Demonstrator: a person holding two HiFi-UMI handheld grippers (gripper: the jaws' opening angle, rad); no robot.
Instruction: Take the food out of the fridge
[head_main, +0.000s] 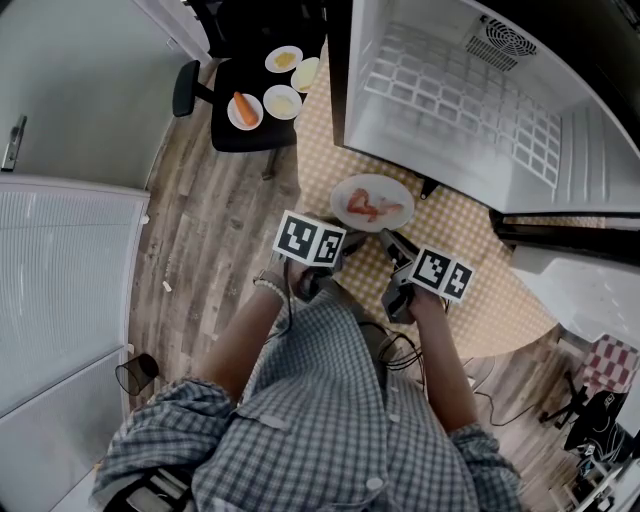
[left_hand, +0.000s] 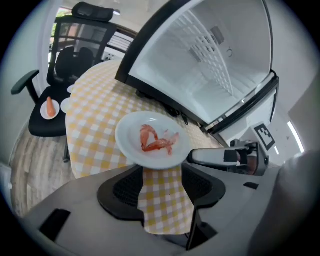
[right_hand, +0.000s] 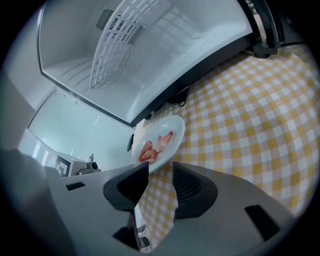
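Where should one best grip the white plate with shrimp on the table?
Probably pinch the plate by its bare near rim, coming from the person's side, low and almost level: it lies flat and shallow, with the shrimp in the middle.

- Left gripper (left_hand: 161, 175), grey moulded plastic body with two jaws: jaws spread wide, black ribbed pads (left_hand: 125, 187) gripping nothing, angled forward and down.
- Left marker cube (head_main: 310, 240), white with black squares, on top of that gripper.
- Right gripper (right_hand: 159, 175), same grey build: jaws apart, black ribbed pads (right_hand: 192, 187) free, angled down, near the left gripper.
- Right marker cube (head_main: 443, 273), matching.
- Left forearm (head_main: 245, 335), bare below a rolled grey checked sleeve (head_main: 165, 420), pale wristband (head_main: 270, 286).
- Right forearm (head_main: 450, 360), bare, extended forward.
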